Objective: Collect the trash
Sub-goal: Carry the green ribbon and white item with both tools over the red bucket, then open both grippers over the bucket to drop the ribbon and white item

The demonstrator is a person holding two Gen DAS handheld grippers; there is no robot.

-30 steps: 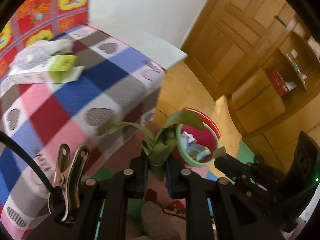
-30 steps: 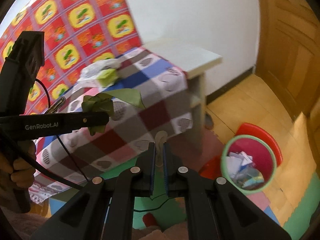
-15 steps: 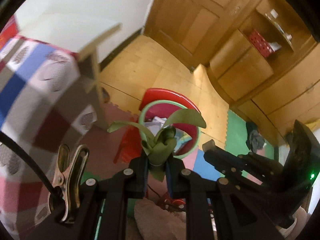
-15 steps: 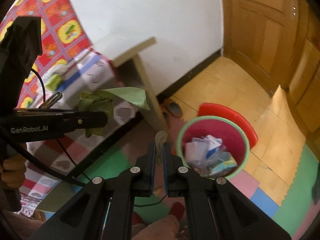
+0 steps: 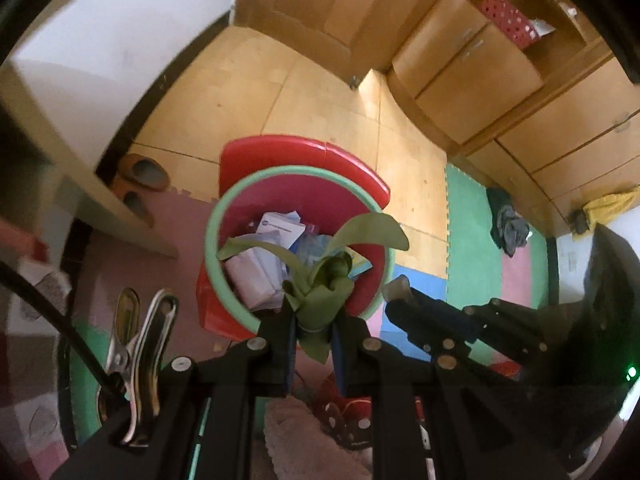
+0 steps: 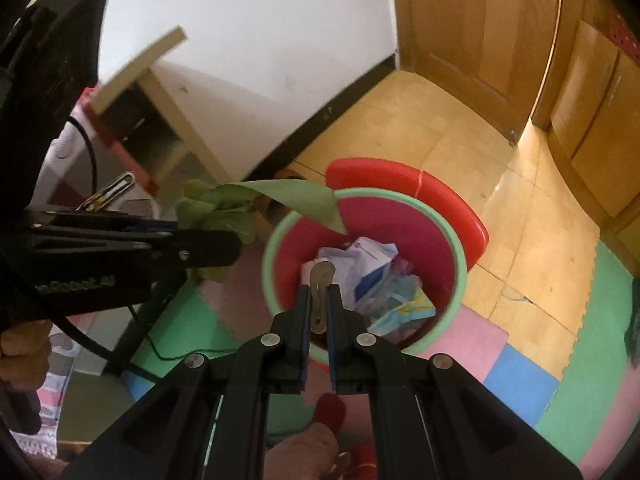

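Note:
My left gripper (image 5: 314,322) is shut on a crumpled green paper (image 5: 320,280) whose flaps stick up over the bin. The bin (image 5: 212,248) is red inside with a green rim and holds several white and blue papers (image 5: 260,272). In the right wrist view my right gripper (image 6: 319,300) is shut on a small flat beige scrap (image 6: 322,276), held just above the bin (image 6: 460,264). The left gripper (image 6: 224,244) comes in from the left there, its green paper (image 6: 248,200) hanging over the bin's near rim.
A red lid or pan (image 5: 304,156) leans behind the bin. Slippers (image 5: 144,172) lie under the pale table (image 6: 140,64) on the left. Coloured foam mats (image 6: 516,384) cover the floor near me. Wooden cabinets (image 5: 500,80) and a door (image 6: 480,20) stand beyond.
Both grippers have swung away from the checked tablecloth and down over the bin, which now fills the middle of both views. Each grip is unchanged.

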